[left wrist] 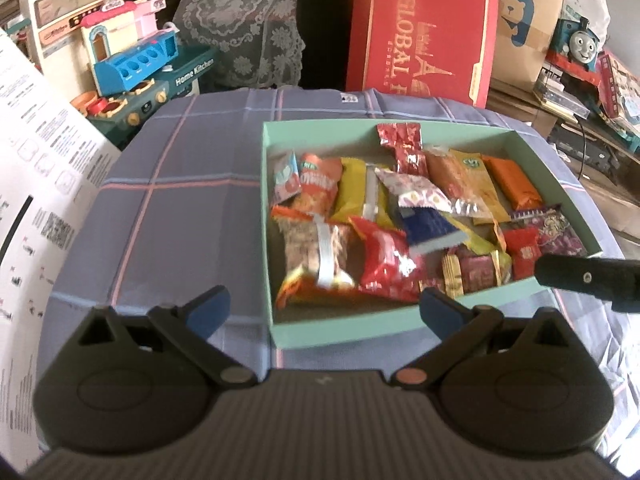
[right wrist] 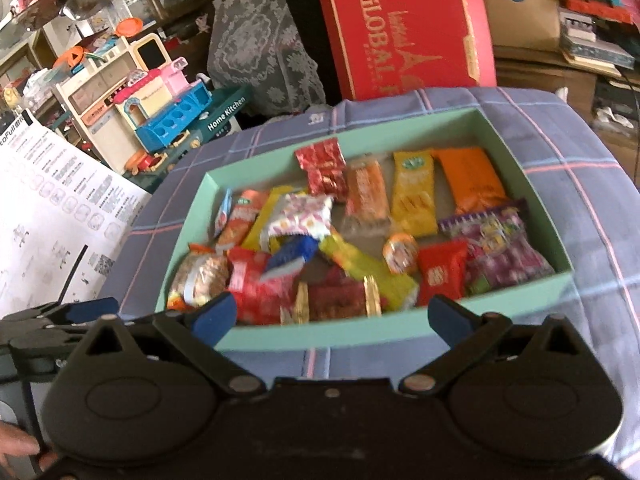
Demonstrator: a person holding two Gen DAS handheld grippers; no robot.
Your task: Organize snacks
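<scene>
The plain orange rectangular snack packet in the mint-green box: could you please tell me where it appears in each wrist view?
Left wrist view: the plain orange rectangular snack packet lies at the box's far right.
Right wrist view: it lies top right, beside the yellow packet.
Shared landmark: the red GLOBAL gift box standing behind.

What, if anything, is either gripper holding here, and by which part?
Nothing is held. Left gripper and right gripper both have open, empty jaws near the mint-green cardboard box of snacks.

Right tool [right wrist: 332, 316] wide open, empty, at near wall of teal box [right wrist: 400, 330]; mixed snack packets [right wrist: 360, 236] inside.
</scene>
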